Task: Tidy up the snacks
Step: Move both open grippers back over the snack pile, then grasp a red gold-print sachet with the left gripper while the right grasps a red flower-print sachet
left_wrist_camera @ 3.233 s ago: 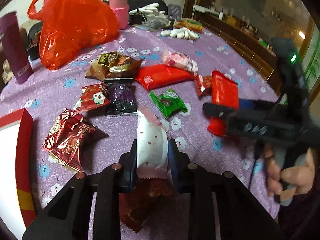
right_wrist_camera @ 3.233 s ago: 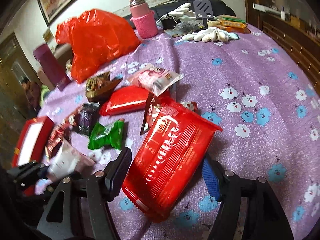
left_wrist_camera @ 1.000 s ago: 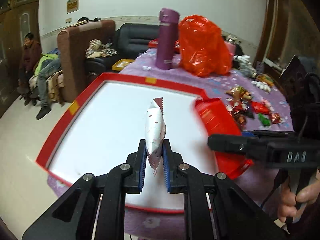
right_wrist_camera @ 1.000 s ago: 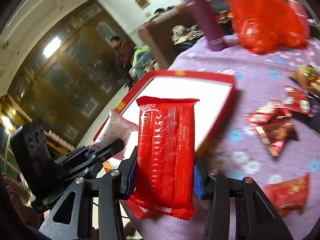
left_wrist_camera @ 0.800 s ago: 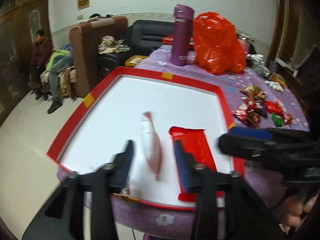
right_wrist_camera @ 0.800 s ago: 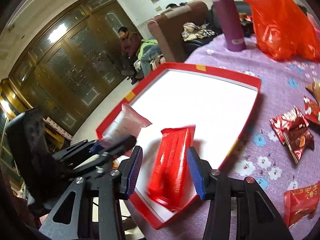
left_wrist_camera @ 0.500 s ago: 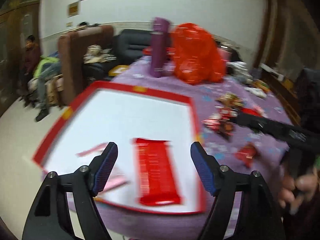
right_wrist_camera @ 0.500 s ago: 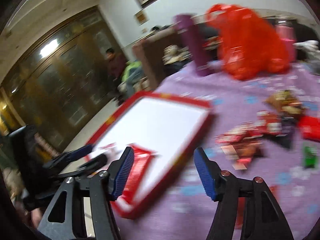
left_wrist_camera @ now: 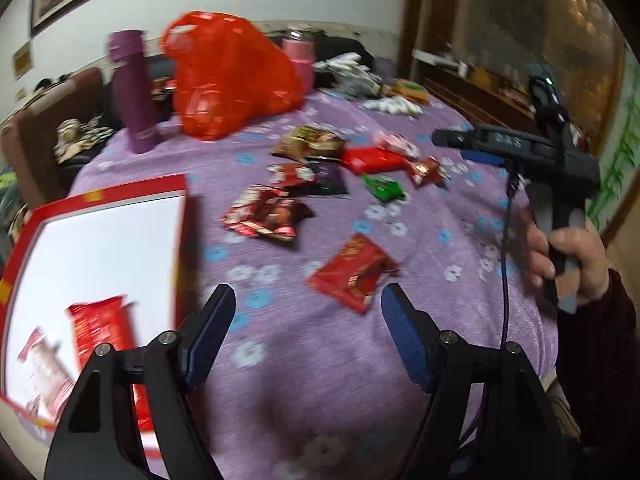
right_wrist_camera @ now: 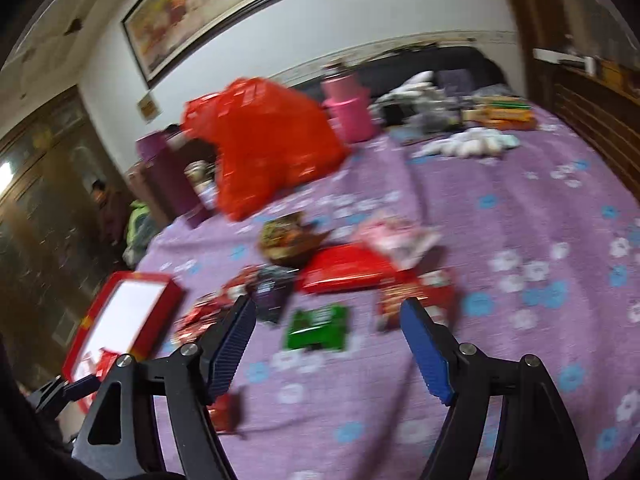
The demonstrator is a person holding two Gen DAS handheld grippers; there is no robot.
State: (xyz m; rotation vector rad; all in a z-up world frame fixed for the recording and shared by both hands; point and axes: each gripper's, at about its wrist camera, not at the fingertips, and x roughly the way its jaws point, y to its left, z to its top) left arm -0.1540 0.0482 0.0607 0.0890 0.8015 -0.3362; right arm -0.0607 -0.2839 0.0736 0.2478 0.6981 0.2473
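From the left wrist view, the left hand-held gripper (left_wrist_camera: pixel 307 322) stands spread with nothing between its blue pads, above the purple flowered cloth of the counter (left_wrist_camera: pixel 440 320). The red-rimmed tray (left_wrist_camera: pixel 100 200) lies at the left with a long red packet (left_wrist_camera: pixel 100 332) and a pale pink-white packet (left_wrist_camera: pixel 42 364) in it. The nearest loose snack, a red wrapper (left_wrist_camera: pixel 354 270), lies just ahead of the gripper's tips. The picture is smeared, so a hasty close could catch cloth along with the wrapper, or nip only a corner and let it slip on the way to the tray.

From the right wrist view, the right hand-held gripper (right_wrist_camera: pixel 326 338) is also spread and empty; its jaws have just been opening. The green packet (right_wrist_camera: pixel 318 326) lies ahead between its fingers, with a red packet (right_wrist_camera: pixel 416 300) close beside, and others crowded behind. Closing here risks taking two at once or shoving neighbours aside. Both grippers aim at the same heap, so they could collide.
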